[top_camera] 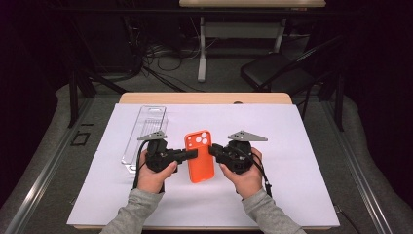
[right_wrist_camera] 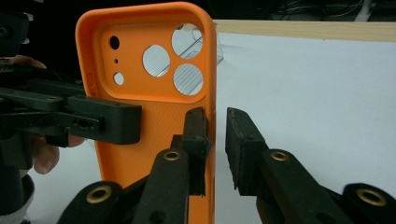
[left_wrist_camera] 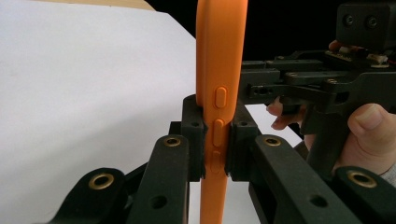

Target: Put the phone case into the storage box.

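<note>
In the left gripper view the orange phone case [left_wrist_camera: 220, 70] runs off the top and bottom edges of the frame. In the right gripper view its lower end is cut off at the bottom edge, behind the jaws. In the high view, lower centre, both sleeves leave the frame.

I see the orange silicone phone case [top_camera: 199, 156] above the white paper sheet [top_camera: 292, 185], between both grippers | left gripper [top_camera: 191, 155] at its left edge, right gripper [top_camera: 212, 149] at its right edge | clear plastic tray [top_camera: 146, 131] lies left of and behind the case, on the sheet | sheet covers the wooden table [top_camera: 204, 98]
</note>
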Tool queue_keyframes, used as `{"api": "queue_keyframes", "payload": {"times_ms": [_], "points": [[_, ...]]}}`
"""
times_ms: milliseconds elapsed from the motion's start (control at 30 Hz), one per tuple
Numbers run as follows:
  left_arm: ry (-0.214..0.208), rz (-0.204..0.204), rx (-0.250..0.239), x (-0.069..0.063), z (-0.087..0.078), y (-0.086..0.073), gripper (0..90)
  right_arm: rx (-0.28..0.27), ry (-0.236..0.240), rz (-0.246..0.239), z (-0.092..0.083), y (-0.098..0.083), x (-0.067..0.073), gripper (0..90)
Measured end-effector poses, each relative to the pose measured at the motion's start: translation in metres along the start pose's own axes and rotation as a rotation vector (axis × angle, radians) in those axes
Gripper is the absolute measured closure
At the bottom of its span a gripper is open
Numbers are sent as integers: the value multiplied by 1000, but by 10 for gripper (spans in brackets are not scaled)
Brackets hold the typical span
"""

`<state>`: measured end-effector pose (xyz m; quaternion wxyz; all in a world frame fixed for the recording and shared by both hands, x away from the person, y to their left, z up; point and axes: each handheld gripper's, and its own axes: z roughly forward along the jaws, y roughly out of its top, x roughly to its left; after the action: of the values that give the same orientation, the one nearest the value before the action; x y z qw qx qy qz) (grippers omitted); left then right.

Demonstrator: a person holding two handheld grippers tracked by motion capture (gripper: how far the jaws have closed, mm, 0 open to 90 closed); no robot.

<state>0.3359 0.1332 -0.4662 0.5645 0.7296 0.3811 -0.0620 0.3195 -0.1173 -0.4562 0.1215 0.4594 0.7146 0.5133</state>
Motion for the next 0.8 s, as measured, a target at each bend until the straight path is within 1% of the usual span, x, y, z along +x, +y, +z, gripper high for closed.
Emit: {"api": "queue_keyframes", "payload": {"times_ms": [133, 200, 333, 500, 633, 733, 800], "points": [[-1, -1, -4, -1, 0, 0, 809, 6, 12, -3, 0, -1, 2, 767], [0, 0, -2, -1, 0, 0, 809, 7, 20, -12, 1, -1, 3, 757], [8, 5, -1, -1, -1, 0, 809, 5, 20, -20, -1, -1, 6, 745], [20, 20, 5, -2, 0, 0, 809, -25, 20, -17, -5, 2, 5, 736], [29, 35, 15, -3, 2, -1, 810, -36, 17, -17, -8, 3, 4, 737], [38, 54, 30, -5, 5, -2, 810, -49, 14, -18, -10, 5, 3, 741], [35, 62, 42, -7, 7, -3, 811, -58, 14, -18, -13, 7, 3, 750]]}}
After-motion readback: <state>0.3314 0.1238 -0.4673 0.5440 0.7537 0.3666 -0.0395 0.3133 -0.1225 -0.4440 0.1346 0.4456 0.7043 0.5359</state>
